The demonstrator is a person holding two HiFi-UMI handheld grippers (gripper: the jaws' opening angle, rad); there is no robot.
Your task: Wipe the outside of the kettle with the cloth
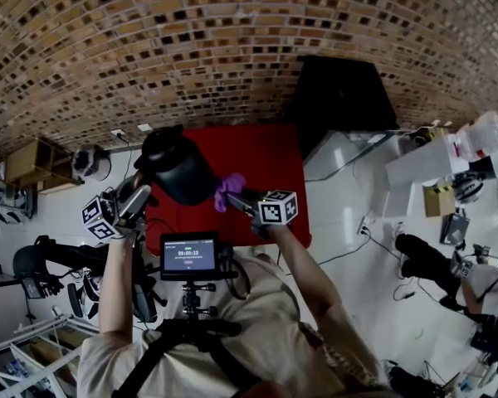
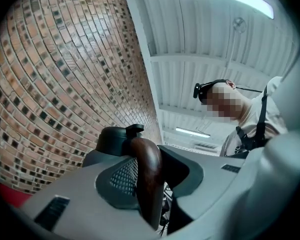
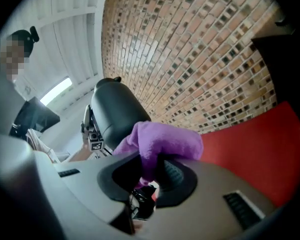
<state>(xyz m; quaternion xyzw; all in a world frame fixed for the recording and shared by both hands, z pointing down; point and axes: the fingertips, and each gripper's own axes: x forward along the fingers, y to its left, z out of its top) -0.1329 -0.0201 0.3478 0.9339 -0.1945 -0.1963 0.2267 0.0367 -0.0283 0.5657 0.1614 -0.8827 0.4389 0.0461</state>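
A black kettle (image 1: 176, 166) is held up over the red table (image 1: 266, 160), tilted. My left gripper (image 1: 137, 199) is shut on its brown wooden handle (image 2: 147, 176); the dark lid (image 2: 117, 136) shows just beyond the jaws. My right gripper (image 1: 242, 201) is shut on a bunched purple cloth (image 1: 229, 189). In the right gripper view the cloth (image 3: 162, 143) sits against the kettle's black side (image 3: 117, 115), with the left gripper's marker cube behind it.
A camera rig with a small screen (image 1: 189, 257) hangs at the person's chest. A black box (image 1: 340, 98) stands beyond the table to the right. A brick wall (image 1: 191, 40) runs behind. Shelves and gear (image 1: 33, 166) crowd the left; white boxes (image 1: 432, 168) lie right.
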